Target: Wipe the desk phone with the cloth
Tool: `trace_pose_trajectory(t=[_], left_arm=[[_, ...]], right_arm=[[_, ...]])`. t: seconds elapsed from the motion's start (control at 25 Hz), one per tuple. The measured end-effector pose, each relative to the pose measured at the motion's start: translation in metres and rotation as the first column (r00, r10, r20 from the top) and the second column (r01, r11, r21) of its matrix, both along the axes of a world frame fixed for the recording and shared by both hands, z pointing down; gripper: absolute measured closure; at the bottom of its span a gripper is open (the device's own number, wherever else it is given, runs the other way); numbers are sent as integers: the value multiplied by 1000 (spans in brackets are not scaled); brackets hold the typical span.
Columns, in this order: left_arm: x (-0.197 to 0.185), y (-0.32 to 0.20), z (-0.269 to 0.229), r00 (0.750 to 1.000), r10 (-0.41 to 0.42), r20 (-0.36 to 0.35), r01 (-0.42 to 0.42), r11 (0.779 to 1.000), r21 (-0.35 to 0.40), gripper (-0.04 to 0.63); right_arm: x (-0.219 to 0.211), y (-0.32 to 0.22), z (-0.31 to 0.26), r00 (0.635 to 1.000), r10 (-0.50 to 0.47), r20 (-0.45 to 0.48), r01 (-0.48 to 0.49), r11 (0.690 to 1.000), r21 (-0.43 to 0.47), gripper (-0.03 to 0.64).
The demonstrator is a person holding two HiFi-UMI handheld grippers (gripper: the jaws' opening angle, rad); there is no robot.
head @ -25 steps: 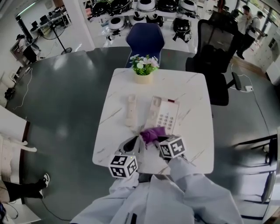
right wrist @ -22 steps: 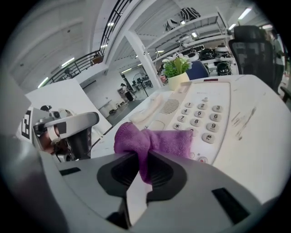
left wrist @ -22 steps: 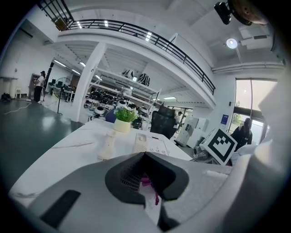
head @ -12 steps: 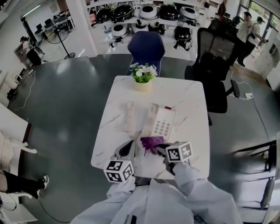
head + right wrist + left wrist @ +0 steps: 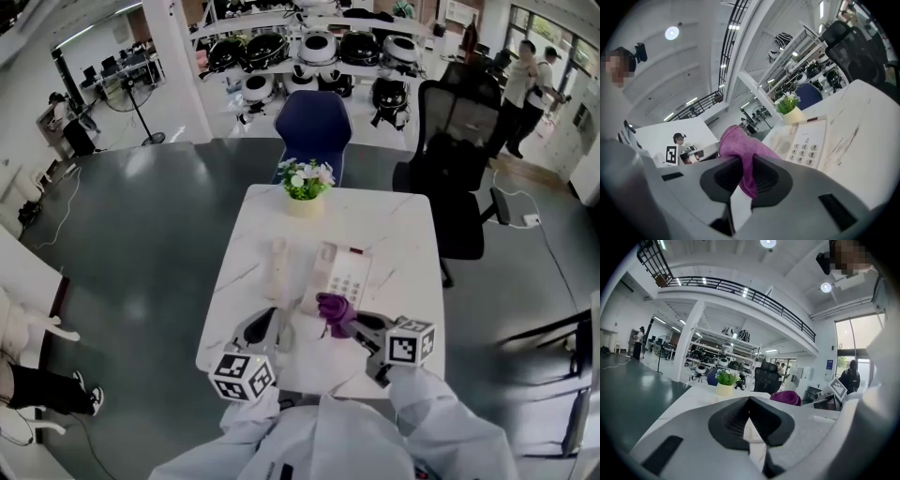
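The white desk phone (image 5: 337, 274) sits mid-table, keypad up, and shows in the right gripper view as the phone (image 5: 805, 143). Its handset (image 5: 277, 265) lies off the cradle, to the left of the base. My right gripper (image 5: 356, 325) is shut on a purple cloth (image 5: 335, 310), which bunches over the base's near edge. That cloth (image 5: 739, 144) hangs from between the jaws of the right gripper (image 5: 746, 163). My left gripper (image 5: 273, 323) rests near the table's front left, jaws shut and holding nothing; the left gripper (image 5: 750, 400) points past the cloth (image 5: 785, 397).
A potted flower (image 5: 305, 183) stands at the table's (image 5: 403, 234) far edge. Behind it are a blue chair (image 5: 313, 127) and a black office chair (image 5: 455, 141). Two people (image 5: 525, 70) stand far right. Shelves of helmets line the back.
My right gripper has swung to the right, and the cloth has slid a little right along the phone's near edge. The head view has tilted up. The left gripper has barely moved.
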State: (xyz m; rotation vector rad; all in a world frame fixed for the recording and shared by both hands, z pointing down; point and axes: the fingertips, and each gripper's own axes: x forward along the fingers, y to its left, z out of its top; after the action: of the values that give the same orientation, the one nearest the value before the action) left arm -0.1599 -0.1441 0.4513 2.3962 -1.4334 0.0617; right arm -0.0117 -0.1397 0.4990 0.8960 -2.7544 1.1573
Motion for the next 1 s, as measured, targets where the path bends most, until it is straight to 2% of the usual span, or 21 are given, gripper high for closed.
trace_pose_trajectory(t=[0.2, 0.4, 0.64, 1.0], left_arm=[[-1, -3, -26, 1000, 12, 20, -14, 998, 67, 597], [1, -5, -49, 1000, 26, 12, -28, 992, 125, 597], [0, -9, -69, 999, 33, 28, -38, 982, 183, 597], [-10, -9, -98, 998, -1, 66, -15, 970, 244, 597]], right_arm=[[20, -7, -33, 994, 70, 85, -79, 991, 108, 580], [42, -14, -65, 985, 145, 90, -161, 965, 209, 580], [65, -24, -94, 969, 235, 80, -249, 917, 312, 580], [106, -28, -135, 927, 366, 74, -361, 827, 431, 580]])
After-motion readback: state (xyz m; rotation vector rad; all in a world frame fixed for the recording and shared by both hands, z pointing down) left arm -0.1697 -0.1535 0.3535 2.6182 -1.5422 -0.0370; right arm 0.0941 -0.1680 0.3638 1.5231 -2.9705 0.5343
